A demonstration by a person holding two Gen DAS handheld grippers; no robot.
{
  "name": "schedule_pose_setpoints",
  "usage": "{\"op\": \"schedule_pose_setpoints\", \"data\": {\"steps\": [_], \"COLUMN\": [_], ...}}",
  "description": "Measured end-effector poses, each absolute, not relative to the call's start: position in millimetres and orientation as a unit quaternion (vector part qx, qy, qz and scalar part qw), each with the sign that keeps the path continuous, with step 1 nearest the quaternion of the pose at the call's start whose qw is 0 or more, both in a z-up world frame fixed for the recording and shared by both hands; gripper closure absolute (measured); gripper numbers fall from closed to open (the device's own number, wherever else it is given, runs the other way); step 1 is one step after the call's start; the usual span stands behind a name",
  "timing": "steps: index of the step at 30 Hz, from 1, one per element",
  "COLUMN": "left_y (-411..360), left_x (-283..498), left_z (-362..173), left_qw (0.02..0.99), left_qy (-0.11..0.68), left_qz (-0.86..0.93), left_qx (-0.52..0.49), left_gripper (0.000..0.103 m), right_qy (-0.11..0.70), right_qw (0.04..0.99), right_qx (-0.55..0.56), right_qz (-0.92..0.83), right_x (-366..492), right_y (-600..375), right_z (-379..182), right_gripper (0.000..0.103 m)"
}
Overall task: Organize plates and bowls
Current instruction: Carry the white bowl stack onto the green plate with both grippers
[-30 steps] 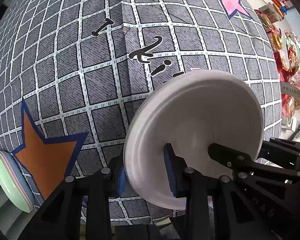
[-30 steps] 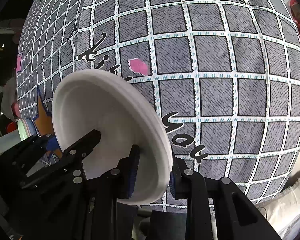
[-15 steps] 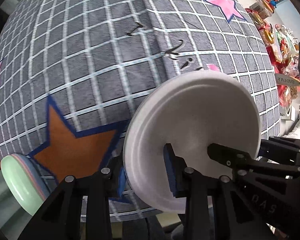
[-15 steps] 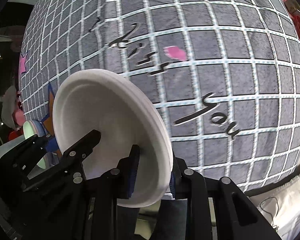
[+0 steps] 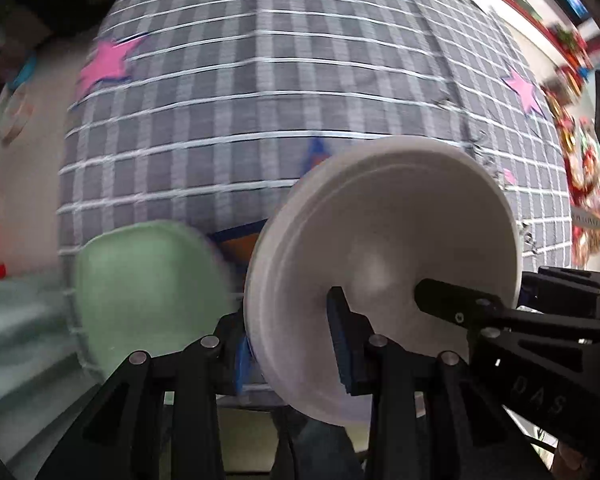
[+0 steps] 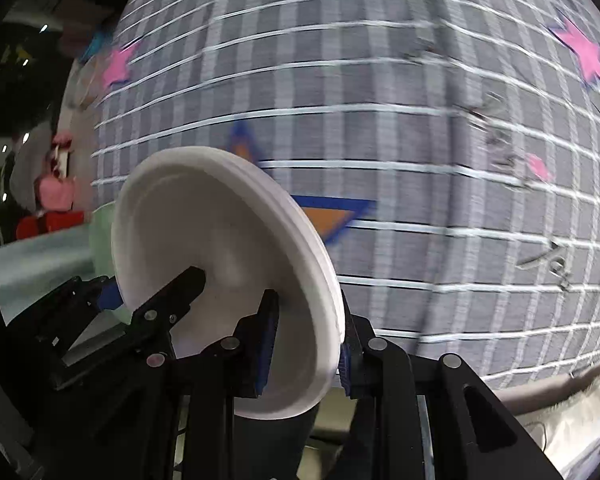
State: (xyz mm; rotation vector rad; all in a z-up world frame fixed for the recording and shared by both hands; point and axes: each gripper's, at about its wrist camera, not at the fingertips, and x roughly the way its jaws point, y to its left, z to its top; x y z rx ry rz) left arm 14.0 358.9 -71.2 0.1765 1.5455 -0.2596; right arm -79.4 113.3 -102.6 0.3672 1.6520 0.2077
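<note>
Both grippers, left gripper (image 5: 292, 344) and right gripper (image 6: 304, 344), carried the clamped white plate (image 5: 384, 256) toward the green plate (image 5: 148, 292); "DAS" shows.

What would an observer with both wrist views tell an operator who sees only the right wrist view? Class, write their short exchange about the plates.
Operator: Does the left gripper grip the white plate from both sides?
Observer: Yes. The left wrist view shows a blue pad on the plate's inner face and another behind its rim.
Operator: What is the green sliver behind the plate?
Observer: A pale green plate, its face in full view, left of the white plate at the near edge of the checked cloth.
</note>
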Motion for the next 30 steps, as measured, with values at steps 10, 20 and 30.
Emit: {"op": "schedule_pose_setpoints", "data": {"steps": [10,20,30], "left_y": [464.1,491.8,524.2], "left_x": [15.9,6.3,-6.6], "left_z": [-64.7,-79.6,-73.3], "left_qw": [0.716,0.706,0.725], "left_qy": [0.696,0.708,0.688], "left_qz": [-0.044,-0.012,0.018], "left_qx": [0.032,0.023,0.034], "left_gripper": [0.067,0.067,0.030], "right_qy": [0.730,0.738,0.729], "right_qw": [0.656,0.644,0.664], "right_qx": [0.103,0.068,0.031], "right_qz": [0.162,0.188,0.162], "right_x": [-58.8,-59.3,-50.2], "right_y": [200.4,257.9,277.6], "right_z": [-97.4,-119.0,-115.3], "right_gripper": [0.074,0.074,0.033]}}
